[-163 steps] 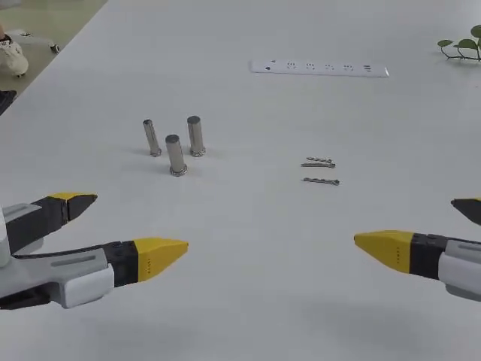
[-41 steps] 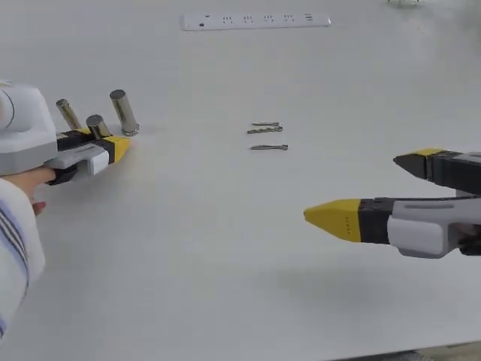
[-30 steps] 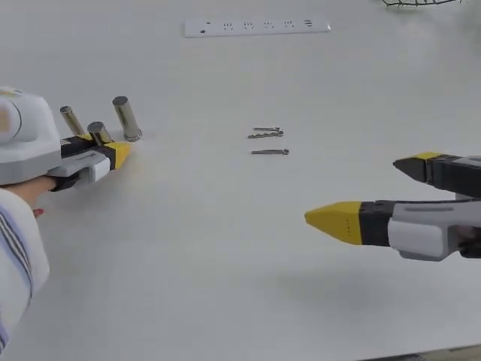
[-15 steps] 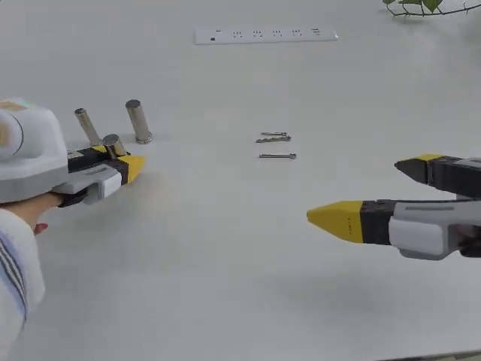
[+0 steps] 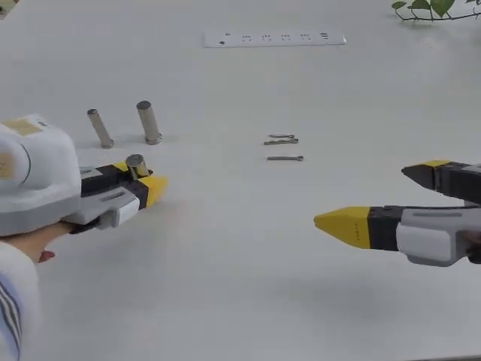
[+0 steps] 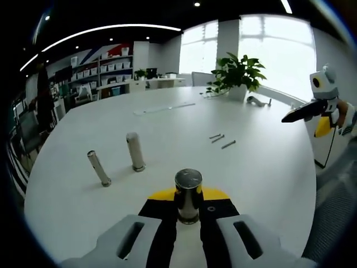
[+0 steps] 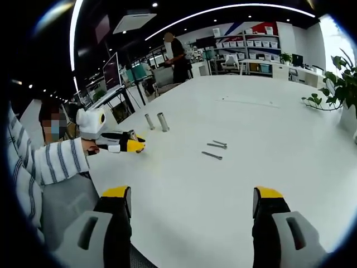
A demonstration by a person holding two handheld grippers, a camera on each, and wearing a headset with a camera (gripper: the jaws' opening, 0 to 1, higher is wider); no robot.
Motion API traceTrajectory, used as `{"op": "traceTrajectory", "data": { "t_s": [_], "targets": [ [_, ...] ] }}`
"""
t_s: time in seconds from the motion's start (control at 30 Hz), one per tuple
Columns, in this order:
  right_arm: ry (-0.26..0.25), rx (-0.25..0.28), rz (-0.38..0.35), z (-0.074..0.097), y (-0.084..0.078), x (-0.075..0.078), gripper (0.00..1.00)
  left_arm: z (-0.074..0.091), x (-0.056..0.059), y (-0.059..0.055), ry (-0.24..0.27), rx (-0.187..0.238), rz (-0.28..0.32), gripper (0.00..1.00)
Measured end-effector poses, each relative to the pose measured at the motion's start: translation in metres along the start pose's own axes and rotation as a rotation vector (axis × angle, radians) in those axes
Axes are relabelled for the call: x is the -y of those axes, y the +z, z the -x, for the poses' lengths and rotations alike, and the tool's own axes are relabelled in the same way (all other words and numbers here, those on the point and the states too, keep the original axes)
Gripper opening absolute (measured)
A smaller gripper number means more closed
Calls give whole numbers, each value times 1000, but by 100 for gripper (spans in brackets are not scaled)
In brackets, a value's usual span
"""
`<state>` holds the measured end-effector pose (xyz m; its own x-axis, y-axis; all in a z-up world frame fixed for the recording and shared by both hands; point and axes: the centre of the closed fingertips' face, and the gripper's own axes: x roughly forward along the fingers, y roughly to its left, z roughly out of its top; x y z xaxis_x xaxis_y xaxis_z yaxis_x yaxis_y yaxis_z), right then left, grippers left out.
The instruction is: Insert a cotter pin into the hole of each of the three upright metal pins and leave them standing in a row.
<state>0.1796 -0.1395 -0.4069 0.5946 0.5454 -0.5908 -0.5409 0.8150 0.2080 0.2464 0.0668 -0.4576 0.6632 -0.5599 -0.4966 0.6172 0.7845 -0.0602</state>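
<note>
Holding one metal pin (image 6: 188,190) clamped low in my left gripper (image 5: 148,188), I judge it stiff, smooth and fairly heavy, so a grip on the lower shank suits. Two other pins (image 5: 149,122) stand upright just beyond; thin cotter pins (image 5: 285,158) lie on the table (image 5: 240,286), well apart; my right gripper (image 5: 359,195) hangs spread open

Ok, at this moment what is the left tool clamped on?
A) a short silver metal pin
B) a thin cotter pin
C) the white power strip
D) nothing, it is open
A: in the left gripper view the left tool is shut on a short silver cylindrical metal pin held upright between its yellow tips, while the thin metal cotter pins lie apart from it on the white table.
</note>
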Motion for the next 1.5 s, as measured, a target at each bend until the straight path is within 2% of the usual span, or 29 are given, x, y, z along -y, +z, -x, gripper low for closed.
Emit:
{"op": "traceTrajectory", "data": {
  "t_s": [0.3,0.57,0.87,1.33,1.5],
  "targets": [
    [11,-9,-1,-2,-2,-2,89,-2,19,-2,-32,1,-10,10],
    [25,-30,11,-4,-5,-6,88,-7,27,-7,-54,-15,-27,10],
    [24,-30,10,-4,-4,-6,88,-7,26,-9,-43,-23,-36,10],
    [24,-30,16,-5,-3,-6,88,-6,24,-7,-37,-6,-61,10],
    [26,-29,22,-5,-3,-6,88,-2,24,0,-51,13,-48,11]
  ]
}}
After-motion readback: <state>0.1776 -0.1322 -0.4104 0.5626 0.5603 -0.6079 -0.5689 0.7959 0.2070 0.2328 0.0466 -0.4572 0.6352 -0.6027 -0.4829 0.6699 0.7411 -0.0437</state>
